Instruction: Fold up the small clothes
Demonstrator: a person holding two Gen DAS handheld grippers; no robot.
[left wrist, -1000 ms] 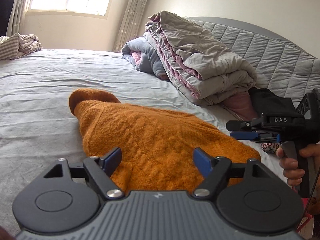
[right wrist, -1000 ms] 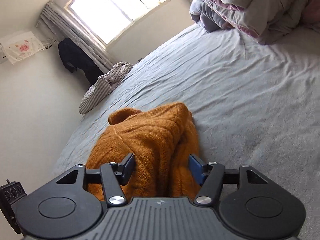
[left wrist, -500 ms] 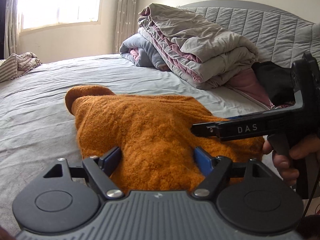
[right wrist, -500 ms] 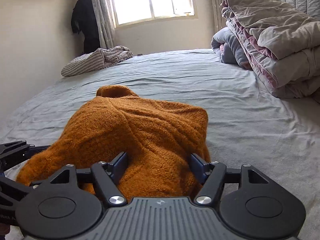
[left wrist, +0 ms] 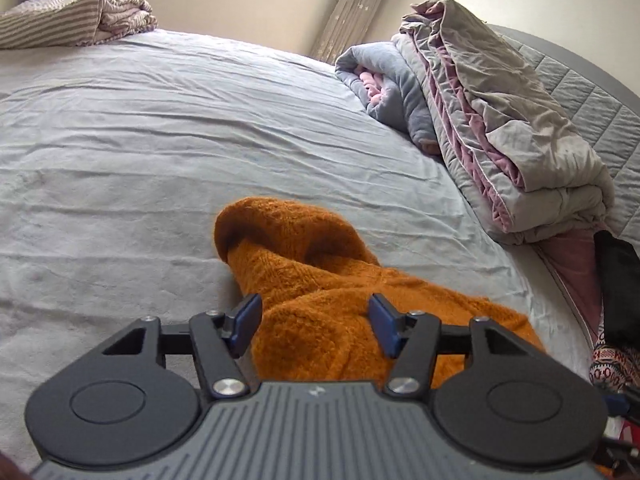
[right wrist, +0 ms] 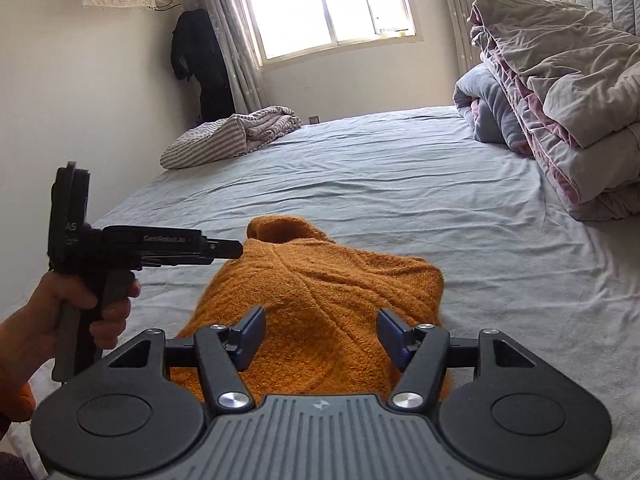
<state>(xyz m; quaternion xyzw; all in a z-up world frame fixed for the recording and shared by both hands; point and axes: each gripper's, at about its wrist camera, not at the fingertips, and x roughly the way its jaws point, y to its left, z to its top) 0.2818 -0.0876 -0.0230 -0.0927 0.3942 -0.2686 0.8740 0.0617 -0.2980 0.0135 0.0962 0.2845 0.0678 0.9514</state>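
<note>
An orange knitted sweater [left wrist: 320, 312] lies folded in a bundle on the grey bed sheet [left wrist: 160, 160]; it also shows in the right wrist view [right wrist: 320, 292]. My left gripper [left wrist: 314, 326] is open, its blue pads over the sweater's near part. In the right wrist view the left gripper [right wrist: 230, 249] comes in from the left with its tips at the sweater's left shoulder, near the collar. My right gripper [right wrist: 321, 336] is open and empty above the sweater's near edge.
A stack of folded grey and pink quilts [right wrist: 560, 92] lies at the right against the quilted headboard [left wrist: 592, 92]. A striped blanket [right wrist: 228, 136] lies at the far left corner. Dark and patterned clothes [left wrist: 616, 320] sit at the right edge.
The left gripper has moved to the sweater's left side and now looks along the bed. The right gripper has drawn back a little and no longer shows in the left view.
</note>
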